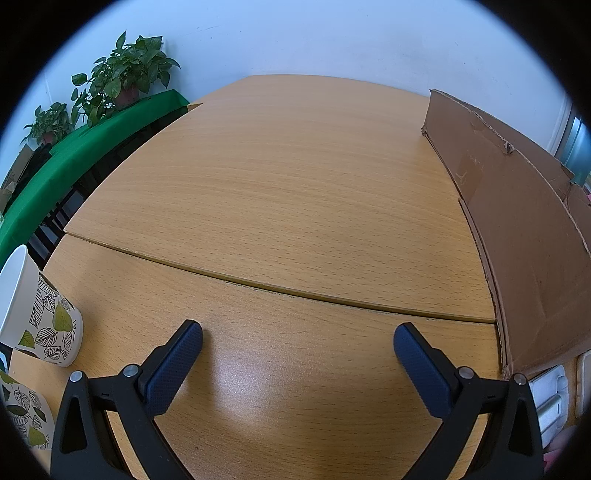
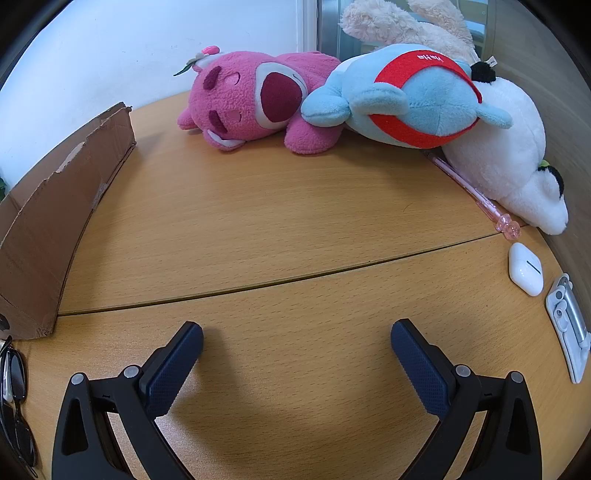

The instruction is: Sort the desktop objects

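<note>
- Left tool (image 1: 297, 341) spread wide, grasping nothing, low over bare desk (image 1: 295, 184); likely parked there because nothing sortable lies straight ahead of it.
- Right tool (image 2: 297, 341) likewise released and empty, hovering over open wood, facing the clutter at the far and right edges; probably poised to choose a first item.
- Cardboard box (image 1: 524, 236) standing on the desk between the two tools' areas, at the right of the left view and the left of the right view (image 2: 48, 229); torn rim, open top, so a plausible bin for the sorting, though that is a guess.
- Leaf-print cups (image 1: 44, 317) just left of the left tool, one on its side, another (image 1: 26, 417) nearer; within easy reach of that tool alone.
- Plush toys heaped along the far right corner: pink (image 2: 255, 99), blue with red band (image 2: 413, 99), white (image 2: 509, 158), beige (image 2: 402, 22) behind; leaning on each other and the wall, hence likely to shift if one is pulled.
- Pink pen (image 2: 476, 188) partly tucked under the white plush, awkward to pinch until the toy moves.
- Earbud case (image 2: 526, 268) lying free near the right edge, just beyond the pen's tip; small, smooth, probably slippery.
- White clip-like piece (image 2: 567, 325) beside the case, at the desk edge.
- Sunglasses (image 2: 14, 398) at the right view's lower left, near the box corner.
- Sorting seemingly not begun: no item held.
</note>
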`<state>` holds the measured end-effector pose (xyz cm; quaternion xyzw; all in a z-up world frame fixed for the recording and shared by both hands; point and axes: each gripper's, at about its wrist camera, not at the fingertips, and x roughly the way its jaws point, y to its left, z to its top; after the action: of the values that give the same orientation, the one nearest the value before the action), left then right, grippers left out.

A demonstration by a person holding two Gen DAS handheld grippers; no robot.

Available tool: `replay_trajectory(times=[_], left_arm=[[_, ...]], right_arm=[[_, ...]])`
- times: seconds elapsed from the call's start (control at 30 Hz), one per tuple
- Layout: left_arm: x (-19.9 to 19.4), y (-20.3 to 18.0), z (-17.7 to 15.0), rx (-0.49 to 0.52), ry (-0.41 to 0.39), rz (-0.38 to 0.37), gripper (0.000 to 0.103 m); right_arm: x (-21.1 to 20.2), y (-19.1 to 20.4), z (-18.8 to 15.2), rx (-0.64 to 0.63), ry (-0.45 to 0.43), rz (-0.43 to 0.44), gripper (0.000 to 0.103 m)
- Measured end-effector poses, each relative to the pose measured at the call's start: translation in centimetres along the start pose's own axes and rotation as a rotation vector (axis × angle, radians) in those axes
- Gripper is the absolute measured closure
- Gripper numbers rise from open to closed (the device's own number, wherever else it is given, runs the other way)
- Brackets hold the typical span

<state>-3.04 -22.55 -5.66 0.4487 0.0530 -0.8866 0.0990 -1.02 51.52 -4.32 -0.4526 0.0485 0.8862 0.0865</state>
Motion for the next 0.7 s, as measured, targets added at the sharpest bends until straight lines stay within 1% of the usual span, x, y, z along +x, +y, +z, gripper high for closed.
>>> replay_trajectory(times=[0.2, 0.37, 0.47, 0.53, 0.6, 0.63, 0.7], left_arm=[[0.0, 0.0, 0.0, 0.000, 0.000, 0.000, 0.000], [0.0, 0.0, 0.1, -0.001, 0.000, 0.000, 0.000], [0.0, 0.0, 0.1, -0.001, 0.000, 0.000, 0.000], [0.0, 0.0, 0.1, -0.001, 0.000, 0.000, 0.000], [0.0, 0.0, 0.1, -0.001, 0.000, 0.001, 0.000], [0.1, 0.0, 0.1, -0.001, 0.000, 0.001, 0.000], [0.0, 0.0, 0.1, -0.001, 0.000, 0.001, 0.000]], right_arm=[[-0.2, 0.1, -0.2, 0.009, 0.000, -0.005, 0.000], [-1.8, 0.9, -2.5, -0.018, 0.004, 0.014, 0.000], [-2.8, 1.9, -3.6, -0.028, 0.048, 0.021, 0.000], [-3.9, 2.8, -4.4, -0.040, 0.052, 0.031, 0.000], [-6.4, 4.3, -5.2, -0.092, -0.009, 0.038, 0.000], [-8.6, 5.5, -5.6, -0.130, -0.066, 0.046, 0.000], [-11.8, 6.9, -6.1, -0.171, -0.139, 0.097, 0.000]])
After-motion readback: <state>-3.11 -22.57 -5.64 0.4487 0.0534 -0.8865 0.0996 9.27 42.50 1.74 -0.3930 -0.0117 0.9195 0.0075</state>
